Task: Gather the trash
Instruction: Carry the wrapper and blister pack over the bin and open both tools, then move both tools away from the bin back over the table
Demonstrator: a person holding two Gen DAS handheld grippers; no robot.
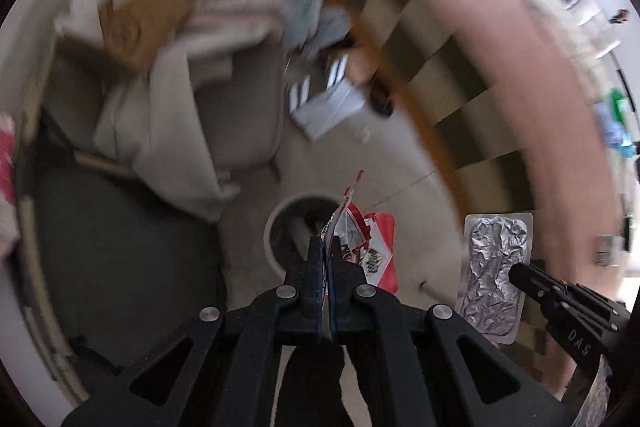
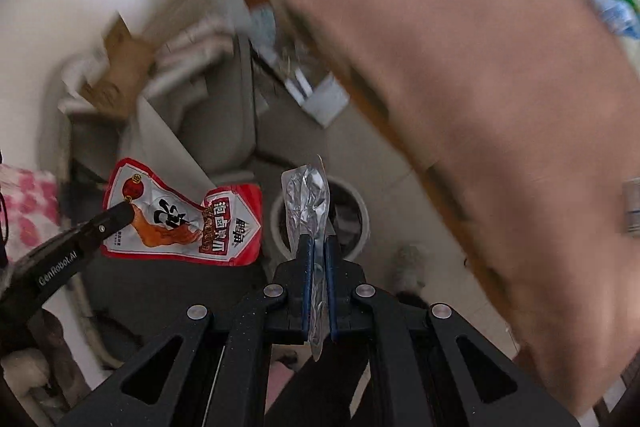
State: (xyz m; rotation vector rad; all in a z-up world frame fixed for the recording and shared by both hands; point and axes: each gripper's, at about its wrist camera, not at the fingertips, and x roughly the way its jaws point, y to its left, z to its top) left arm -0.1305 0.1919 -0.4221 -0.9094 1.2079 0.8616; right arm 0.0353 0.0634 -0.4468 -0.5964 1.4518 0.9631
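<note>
Both grippers are loaded and carried in the air over a small round white bin on the pale floor. The left gripper has its fingers pressed together on a red-and-white snack wrapper, pinched by its edge; in the right wrist view the wrapper hangs flat beside the bin, not over the mouth. The right gripper pinches a crinkled silver foil packet edge-on, its top reaching up across the bin's opening. The background of pink bedding, cardboard and a grey chair is motion-blurred, so details there cannot be read. The step in hand looks like the drop: each piece should be centred above the bin's mouth before the fingers part, since light film drifts sideways. The foil looks closer to position; the wrapper probably needs shifting right. Lowering close to the rim and releasing one at a time would limit misses and keep the grippers from colliding.
</note>
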